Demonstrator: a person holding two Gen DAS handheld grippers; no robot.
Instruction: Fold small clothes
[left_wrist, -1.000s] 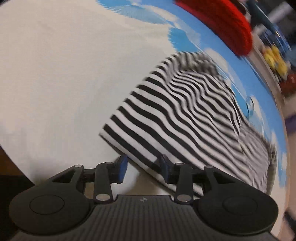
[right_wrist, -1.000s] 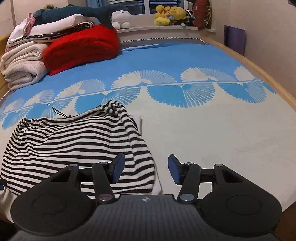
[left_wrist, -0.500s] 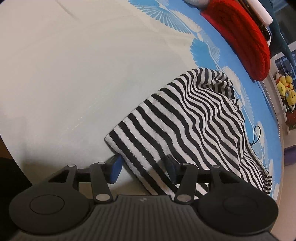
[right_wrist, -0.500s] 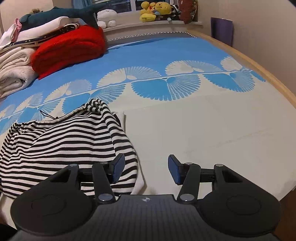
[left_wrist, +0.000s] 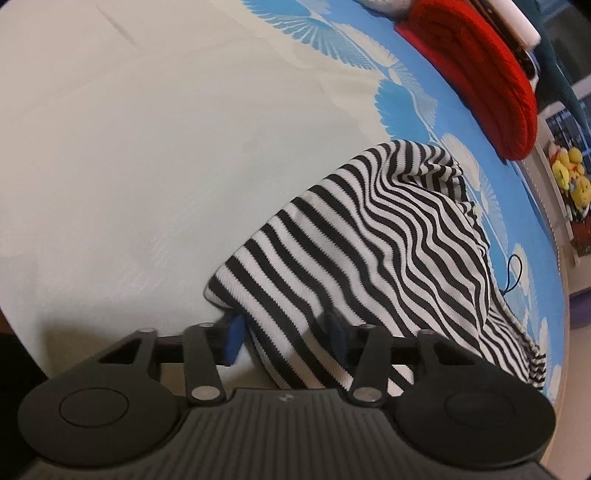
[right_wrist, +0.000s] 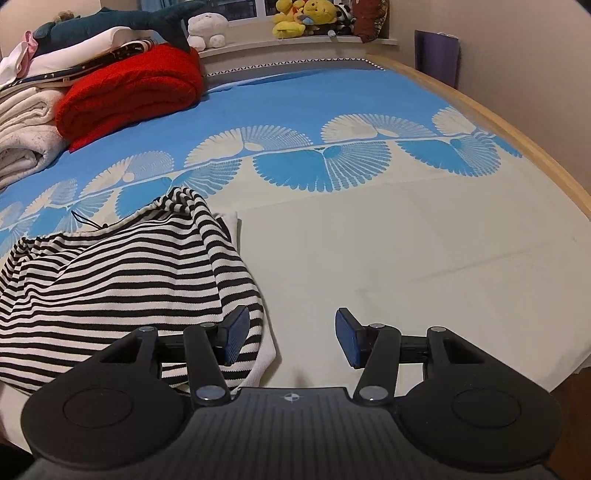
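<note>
A black-and-white striped garment (left_wrist: 369, 258) lies crumpled on the bed's cream and blue cover (left_wrist: 147, 166). My left gripper (left_wrist: 284, 336) is at its near corner. The jaws are closing with the hem between them: one pad sits under the fabric's edge, the other rests on top, and a wide gap still separates them. In the right wrist view the same garment (right_wrist: 129, 273) lies at the lower left. My right gripper (right_wrist: 291, 339) stands open at its right corner, its left finger over the striped edge and its right finger over bare cover.
A rolled red blanket (right_wrist: 129, 92) and folded white towels (right_wrist: 22, 136) are stacked at the far left, with a dark shark plush (right_wrist: 129, 22) on top. Plush toys (right_wrist: 303, 18) line the window ledge. The wooden bed edge (right_wrist: 517, 136) curves along the right.
My left gripper's jaws widened, then narrowed around the garment's corner, with the fabric now further in between them. The right gripper stayed open and hardly moved.
</note>
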